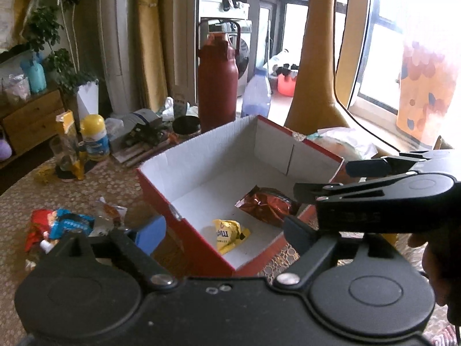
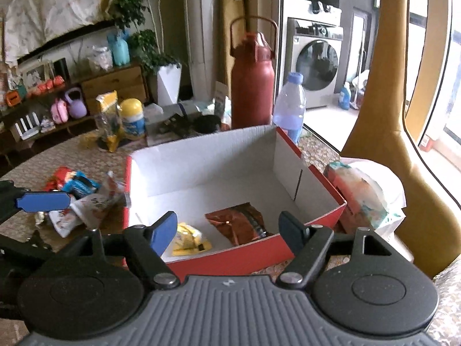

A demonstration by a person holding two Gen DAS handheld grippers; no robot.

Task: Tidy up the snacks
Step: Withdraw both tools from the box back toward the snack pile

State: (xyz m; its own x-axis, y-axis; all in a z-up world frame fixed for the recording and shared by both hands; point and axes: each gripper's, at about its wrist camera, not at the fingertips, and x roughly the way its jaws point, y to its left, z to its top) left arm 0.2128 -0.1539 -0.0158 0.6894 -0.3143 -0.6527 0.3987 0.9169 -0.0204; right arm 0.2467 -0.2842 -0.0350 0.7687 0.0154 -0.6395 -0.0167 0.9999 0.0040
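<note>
**Two snack packets lying in the red box, both grippers hanging empty above it**

A yellow snack packet (image 1: pixel 230 235) is lying on the white floor of the red cardboard box (image 1: pixel 161 201), close to the near wall. Just beside it, toward the right, a reddish-brown foil packet (image 1: pixel 266 204) is resting on the same floor, crumpled and slightly tilted. The two packets are lying apart from each other, and the box is sitting open-topped on a table covered with a patterned cloth (image 1: pixel 72 190).

To the left of the box, a loose pile of snack packets (image 2: pixel 77 199) is lying on the cloth, red, blue and white wrappers overlapping.

The left gripper (image 1: pixel 227 230) is hanging over the near edge of the box with its jaws spread wide and nothing between them. The right gripper (image 2: pixel 227 229) is hovering just beside it, also over the near wall, jaws standing well apart and gripping nothing.

Behind the box, a tall dark-red flask (image 2: pixel 252 86) and a clear water bottle (image 2: pixel 289 109) are standing upright. Farther left, a yellow-capped canister (image 2: pixel 132 118) is standing among clutter. A plastic-wrapped bundle (image 2: pixel 366 196) is lying just to the right of the box.
</note>
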